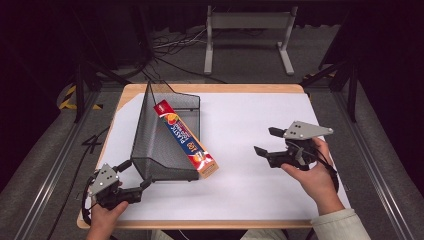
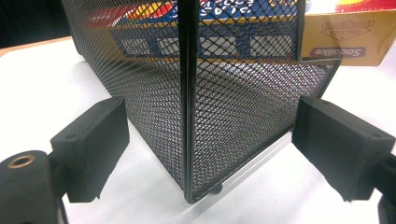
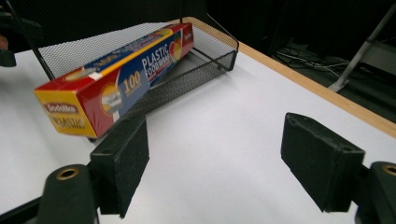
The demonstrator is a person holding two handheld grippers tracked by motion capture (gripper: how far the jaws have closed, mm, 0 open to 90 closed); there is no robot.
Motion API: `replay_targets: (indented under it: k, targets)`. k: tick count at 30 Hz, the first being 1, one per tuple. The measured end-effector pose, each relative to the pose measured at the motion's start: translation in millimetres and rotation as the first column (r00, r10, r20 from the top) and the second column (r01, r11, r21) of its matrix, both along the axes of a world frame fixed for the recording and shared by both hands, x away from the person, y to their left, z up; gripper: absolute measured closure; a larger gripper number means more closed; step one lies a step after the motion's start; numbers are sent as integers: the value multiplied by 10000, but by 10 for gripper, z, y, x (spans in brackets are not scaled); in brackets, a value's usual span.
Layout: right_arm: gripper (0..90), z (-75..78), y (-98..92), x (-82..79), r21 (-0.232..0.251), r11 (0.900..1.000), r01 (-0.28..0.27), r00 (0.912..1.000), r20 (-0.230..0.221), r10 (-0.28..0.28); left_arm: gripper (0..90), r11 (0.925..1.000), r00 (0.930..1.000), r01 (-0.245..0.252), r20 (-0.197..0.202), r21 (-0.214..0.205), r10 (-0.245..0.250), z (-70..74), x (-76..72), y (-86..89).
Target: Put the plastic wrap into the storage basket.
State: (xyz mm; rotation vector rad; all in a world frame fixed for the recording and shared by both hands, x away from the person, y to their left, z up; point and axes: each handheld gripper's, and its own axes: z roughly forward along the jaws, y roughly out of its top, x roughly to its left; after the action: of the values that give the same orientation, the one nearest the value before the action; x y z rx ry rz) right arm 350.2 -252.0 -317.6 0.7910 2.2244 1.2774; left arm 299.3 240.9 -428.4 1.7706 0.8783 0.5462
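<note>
A black mesh basket (image 1: 150,135) stands on the white table cover, left of centre. A long red, blue and yellow plastic-wrap box (image 1: 186,140) lies slanted in it, its near end sticking out over the low front wall. My left gripper (image 1: 134,174) is open at the basket's near corner; that corner post (image 2: 189,102) stands between its jaws, untouched by either. My right gripper (image 1: 266,141) is open over bare table to the right, well apart from the box (image 3: 116,77) and the basket (image 3: 205,60), with nothing between its jaws.
The table's wooden edge (image 1: 215,88) runs along the far side. A grey metal stand (image 1: 247,37) and cables lie on the floor beyond. White surface spreads between the basket and my right gripper.
</note>
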Motion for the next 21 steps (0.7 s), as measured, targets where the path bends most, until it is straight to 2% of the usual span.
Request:
replay_targets:
  k: [3,6,16,21]
  targets:
    - [227,-83,-168,-9,202,9997,122,9999,97,-124,118,10000,10000,18,40,27,-18,2,1,3]
    - [219,-158,-241,-11,21,9993,381,9991,171,-382,119,10000,10000,-5,12,9,5,1,0,0]
    - [209,-559,-460,-62,446,9957,816,9965,-210,-808,118,10000,10000,-20,-31,81,20,-20,12,0]
    - [208,-767,-556,-88,448,9928,1114,9929,-469,-1093,118,9999,10000,-56,-76,122,57,-31,15,5]
